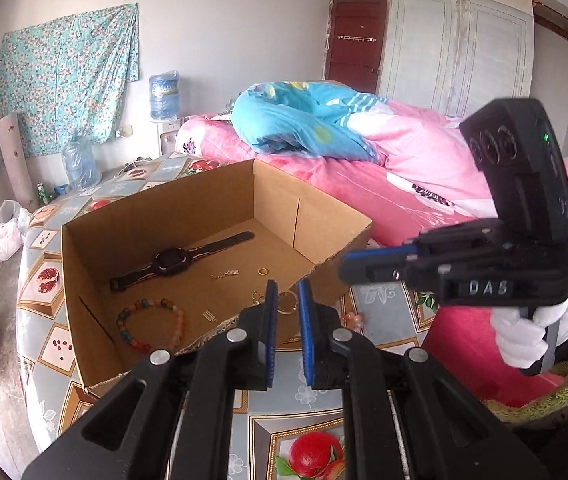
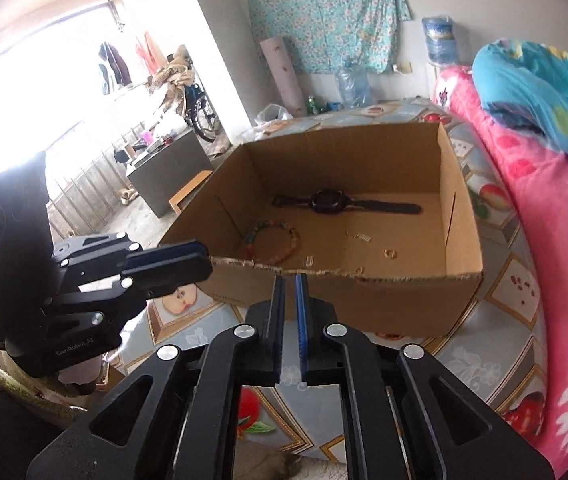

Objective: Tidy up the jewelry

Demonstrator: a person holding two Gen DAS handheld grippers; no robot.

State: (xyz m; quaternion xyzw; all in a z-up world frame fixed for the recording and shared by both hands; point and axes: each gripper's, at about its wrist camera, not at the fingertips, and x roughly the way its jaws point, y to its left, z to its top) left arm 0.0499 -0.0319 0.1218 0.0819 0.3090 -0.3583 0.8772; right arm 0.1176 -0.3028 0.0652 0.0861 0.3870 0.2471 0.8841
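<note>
Your open brown cardboard box point(image 1: 187, 216) holds a black wristwatch point(image 1: 171, 262) lying flat towards the back, a multicoloured bead bracelet point(image 1: 151, 324) near the front left, a small gold ring point(image 1: 263, 271) and a short silver chain piece point(image 1: 225, 274) on its floor. Your left gripper point(image 1: 287, 294) pinches a gold hoop ring point(image 1: 287, 305) between its blue pads, just above the box's torn front edge. Your right gripper point(image 2: 288, 282) shows a narrow gap with nothing between its pads. The box sits on a table covered in fruit-patterned cloth point(image 1: 39, 280), beside a pink bed quilt point(image 1: 356, 176). A floral curtain point(image 1: 67, 80) hangs on the wall.
</note>
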